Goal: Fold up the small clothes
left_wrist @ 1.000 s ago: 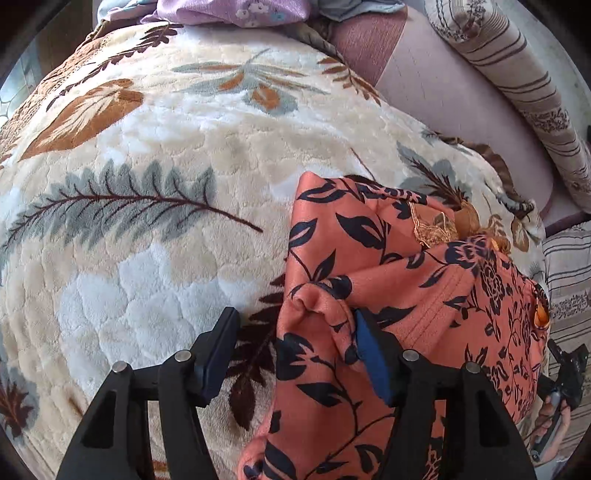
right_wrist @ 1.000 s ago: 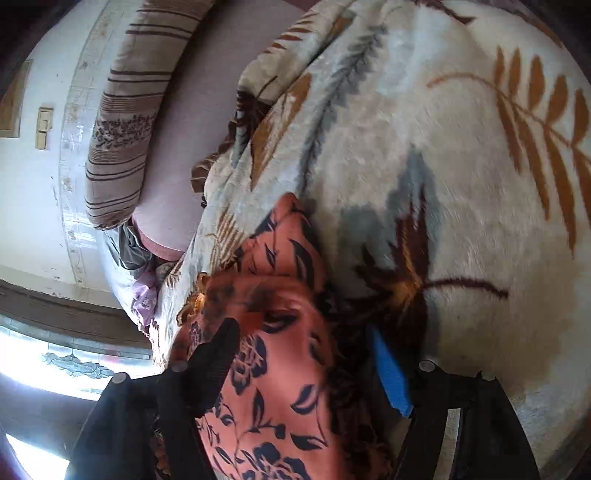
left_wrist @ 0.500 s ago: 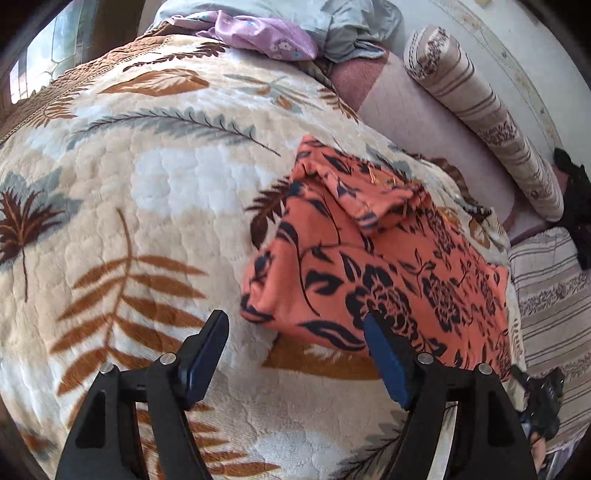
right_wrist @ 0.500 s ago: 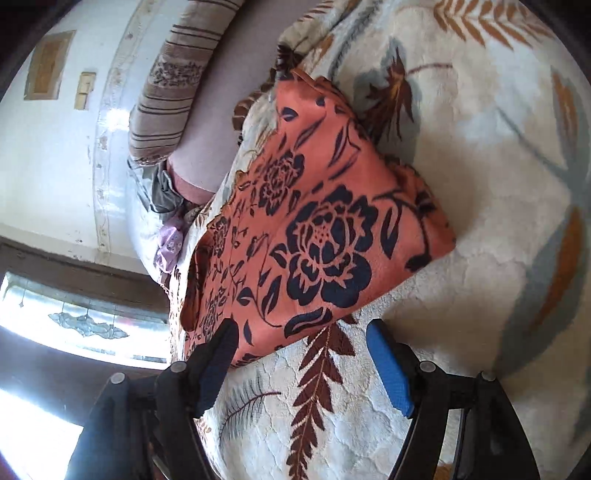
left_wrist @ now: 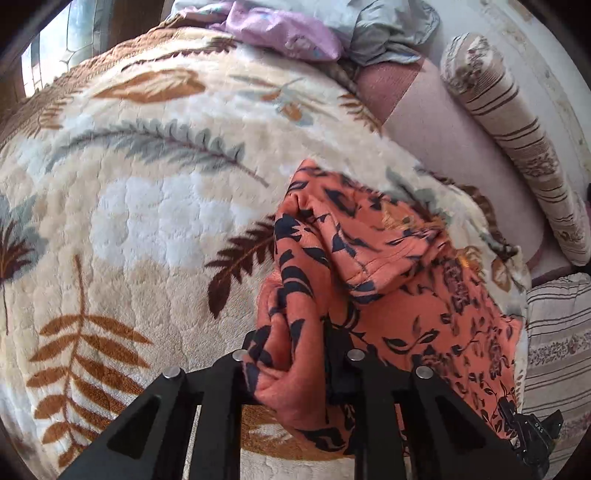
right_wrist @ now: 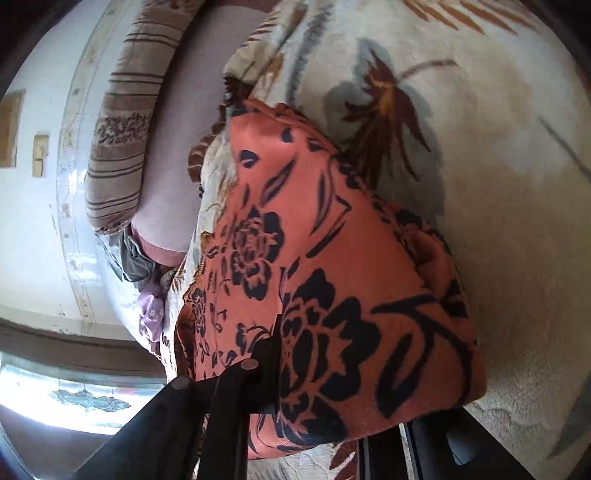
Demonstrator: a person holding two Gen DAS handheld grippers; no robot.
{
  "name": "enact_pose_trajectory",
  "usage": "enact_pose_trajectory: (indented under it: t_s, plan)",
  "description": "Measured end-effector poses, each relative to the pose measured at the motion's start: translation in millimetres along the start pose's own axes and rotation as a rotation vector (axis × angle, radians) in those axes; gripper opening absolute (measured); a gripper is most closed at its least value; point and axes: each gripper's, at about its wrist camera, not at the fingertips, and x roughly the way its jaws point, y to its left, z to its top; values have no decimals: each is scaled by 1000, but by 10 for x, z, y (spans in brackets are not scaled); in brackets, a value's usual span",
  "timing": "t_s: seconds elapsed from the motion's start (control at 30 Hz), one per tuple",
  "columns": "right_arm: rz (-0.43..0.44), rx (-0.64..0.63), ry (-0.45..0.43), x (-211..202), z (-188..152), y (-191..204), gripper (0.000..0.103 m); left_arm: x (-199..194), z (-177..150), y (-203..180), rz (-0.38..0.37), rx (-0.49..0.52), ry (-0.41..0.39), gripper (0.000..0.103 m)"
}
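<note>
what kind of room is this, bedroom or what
Most likely a bedroom, or a daybed corner at home: a plush leaf-print blanket covers a soft bed, a striped bolster lies along the wall, and loose clothes are piled at the far end.

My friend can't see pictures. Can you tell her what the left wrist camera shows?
The left gripper is closing on a bunched edge of an orange cloth with dark flowers. The cloth lies on a fluffy cream blanket with leaf patterns. A striped bolster pillow sits behind.
</note>
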Motion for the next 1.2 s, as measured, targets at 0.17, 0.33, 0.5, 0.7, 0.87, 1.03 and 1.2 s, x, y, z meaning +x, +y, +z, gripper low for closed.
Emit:
enact_pose_trajectory:
  t_s: [0.17,0.33,0.5,0.7,0.87,1.03,1.2]
  plan:
    - [52,-221,-79,-665,-60,772,10,-843,-149,-123,-71,69,-128,16]
    - [50,-267,-61,-1289,-568,513,10,-1143,-921,366,-55,63,-106,23]
    - [-161,-173,195,-1067,-1207,-648,29,-718,-1424,933,17,55,1,39]
    - [-203,-257,28,-1646,-1200,-431,47,-1085,-1141,753,129,160,-85,49]
    - [-256,-363,-116,-1792,-1160,-16,58,-1032,-1082,574,86,277,7,49]
    - [-224,-459,-135,-1823,-1192,173,60,-653,-1044,215,173,513,104,49]
    - [-204,-481,-42,-1456,-1212,221,60,-189,-643,-55,212,585,156,49]
